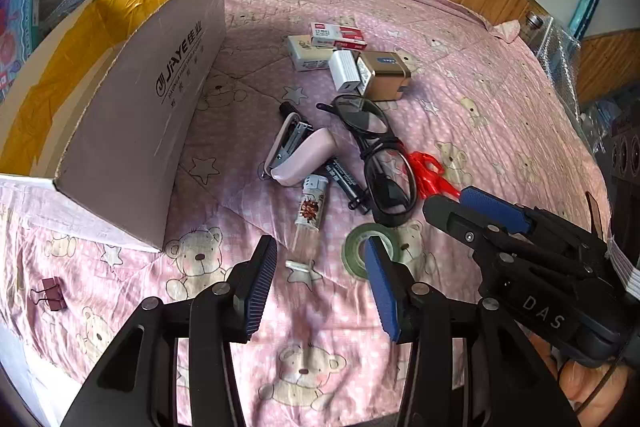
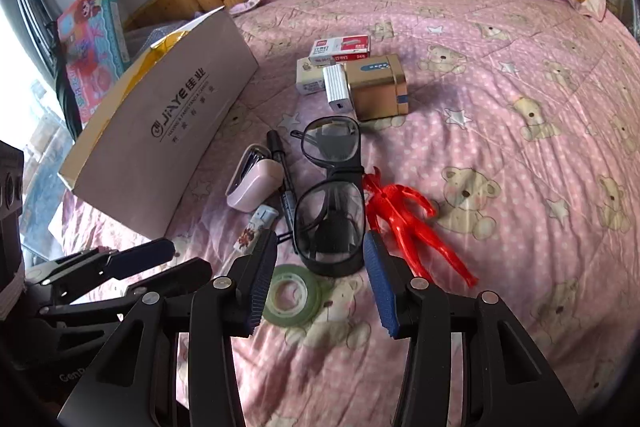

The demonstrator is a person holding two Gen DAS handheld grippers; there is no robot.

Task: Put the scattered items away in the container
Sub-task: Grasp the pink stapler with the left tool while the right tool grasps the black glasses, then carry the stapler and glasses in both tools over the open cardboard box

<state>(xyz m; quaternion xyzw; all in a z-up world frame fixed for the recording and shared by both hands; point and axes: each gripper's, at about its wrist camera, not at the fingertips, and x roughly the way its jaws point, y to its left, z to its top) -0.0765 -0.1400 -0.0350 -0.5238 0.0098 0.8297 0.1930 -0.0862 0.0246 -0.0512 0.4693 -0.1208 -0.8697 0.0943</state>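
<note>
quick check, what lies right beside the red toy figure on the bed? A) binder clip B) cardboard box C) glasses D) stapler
C: in the right wrist view the red toy figure lies right against the black glasses, while the pink stapler sits further left past the marker, and the cardboard box is further left again.

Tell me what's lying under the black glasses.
Through the near lens of the black glasses a dark folded temple arm shows, over pink bedding. A black marker lies beside the frame, touching it. Whether anything else hides beneath the frame cannot be told.
</note>
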